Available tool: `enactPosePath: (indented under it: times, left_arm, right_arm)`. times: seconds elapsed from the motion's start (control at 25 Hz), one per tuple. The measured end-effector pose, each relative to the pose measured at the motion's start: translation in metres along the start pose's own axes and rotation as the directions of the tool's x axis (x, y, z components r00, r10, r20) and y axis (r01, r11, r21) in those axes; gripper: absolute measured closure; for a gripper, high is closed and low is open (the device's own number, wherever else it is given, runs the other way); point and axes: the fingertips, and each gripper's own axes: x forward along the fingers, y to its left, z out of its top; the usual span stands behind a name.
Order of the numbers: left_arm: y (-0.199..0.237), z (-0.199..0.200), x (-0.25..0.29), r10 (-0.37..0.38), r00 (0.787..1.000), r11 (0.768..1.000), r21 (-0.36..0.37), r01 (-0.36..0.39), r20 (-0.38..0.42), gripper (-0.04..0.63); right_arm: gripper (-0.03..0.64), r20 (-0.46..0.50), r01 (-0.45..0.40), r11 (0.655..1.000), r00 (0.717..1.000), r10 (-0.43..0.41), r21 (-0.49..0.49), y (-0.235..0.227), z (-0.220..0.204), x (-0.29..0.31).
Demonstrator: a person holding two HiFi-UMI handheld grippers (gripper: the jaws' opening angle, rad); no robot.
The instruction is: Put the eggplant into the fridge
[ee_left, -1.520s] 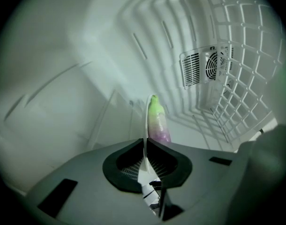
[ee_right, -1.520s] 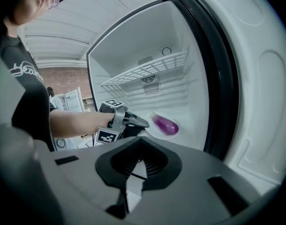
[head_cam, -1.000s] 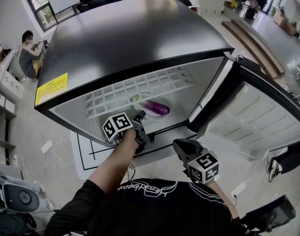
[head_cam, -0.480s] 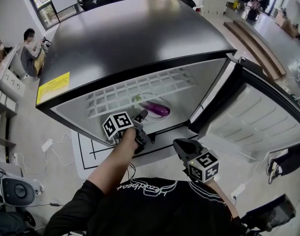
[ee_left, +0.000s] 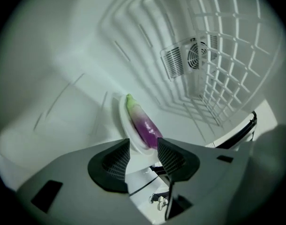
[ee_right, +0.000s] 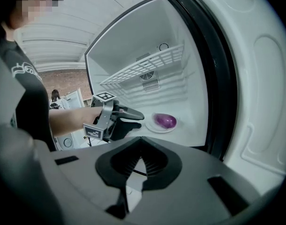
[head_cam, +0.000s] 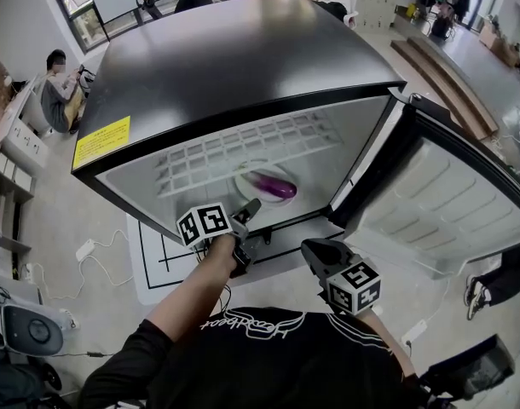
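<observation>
Resting: eggplant (ee_left: 144,124) on plate (ee_left: 122,121) inside fridge (head_cam: 243,66) | left tongs (ee_left: 143,148): jaws just been opening, wide, gripping nothing | right tongs (ee_right: 139,150): closed, empty

In the left gripper view, the near end of the eggplant (ee_left: 144,123) and the near rim of the plate (ee_left: 124,118) are hidden behind the left gripper (ee_left: 143,145). In the head view, the door (head_cam: 452,198) is cut off by the right edge, and the print on the yellow label (head_cam: 101,141) is too small to read.
</observation>
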Motion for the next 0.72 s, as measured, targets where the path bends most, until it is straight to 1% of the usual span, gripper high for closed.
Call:
enactPosePath:
  times: [0.08,0.12,0.16,0.24,0.32,0.36,0.44,0.48,0.52,0.6,0.64,0.68,0.72]
  left_arm:
    - [-0.014,-0.012,-0.009,-0.023,1.0,0.995,0.094,0.025,-0.018,0.426]
    - [-0.024,-0.017,-0.015,-0.039,0.999,0.988,0.147,0.042,-0.019,0.426]
    - [-0.034,-0.021,-0.022,-0.059,0.998,0.978,0.2,0.06,-0.012,0.426]
    - [-0.055,-0.026,-0.037,-0.101,0.995,0.949,0.302,0.093,0.01,0.426]
    - [-0.074,-0.034,-0.052,-0.153,0.988,0.908,0.396,0.137,0.008,0.427]
    - [-0.085,-0.04,-0.06,-0.193,0.981,0.884,0.434,0.176,-0.005,0.428]
    - [-0.109,-0.056,-0.078,-0.283,0.958,0.83,0.49,0.266,-0.041,0.428]
    - [-0.119,-0.063,-0.087,-0.317,0.947,0.802,0.517,0.299,-0.056,0.428]
    - [-0.128,-0.07,-0.097,-0.338,0.939,0.773,0.549,0.319,-0.07,0.428]
    - [-0.139,-0.087,-0.115,-0.35,0.931,0.715,0.614,0.334,-0.099,0.43]
    - [-0.143,-0.095,-0.124,-0.35,0.93,0.693,0.638,0.337,-0.11,0.431]
    - [-0.146,-0.103,-0.132,-0.354,0.929,0.678,0.653,0.338,-0.113,0.452]
    - [-0.15,-0.11,-0.142,-0.362,0.926,0.67,0.662,0.337,-0.105,0.509]
  right_arm:
    - [0.609,0.007,-0.002,1.0,1.0,0.002,-0.001,0.002,0.001,-0.004]
    - [0.609,0.011,-0.002,1.0,1.0,0.003,-0.002,0.003,0.002,-0.006]
    - [0.609,0.015,-0.003,1.0,1.0,0.003,-0.004,0.004,0.004,-0.009]
    - [0.609,0.02,-0.005,1.0,1.0,0.005,-0.011,0.008,0.006,-0.015]
    - [0.609,0.024,-0.008,1.0,1.0,0.008,-0.019,0.013,0.006,-0.022]
    - [0.609,0.027,-0.009,1.0,1.0,0.01,-0.022,0.016,0.007,-0.026]
    - [0.609,0.038,-0.014,0.999,0.999,0.015,-0.031,0.024,0.009,-0.035]
    - [0.609,0.044,-0.017,0.999,0.999,0.019,-0.038,0.028,0.012,-0.04]
    - [0.609,0.051,-0.02,0.999,0.998,0.022,-0.046,0.033,0.014,-0.045]
    - [0.609,0.06,-0.024,0.998,0.998,0.028,-0.06,0.043,0.015,-0.056]
    - [0.609,0.064,-0.026,0.998,0.997,0.03,-0.064,0.048,0.014,-0.063]
    - [0.609,0.068,-0.028,0.997,0.997,0.033,-0.068,0.054,0.013,-0.07]
    - [0.609,0.073,-0.03,0.997,0.997,0.036,-0.074,0.06,0.012,-0.078]
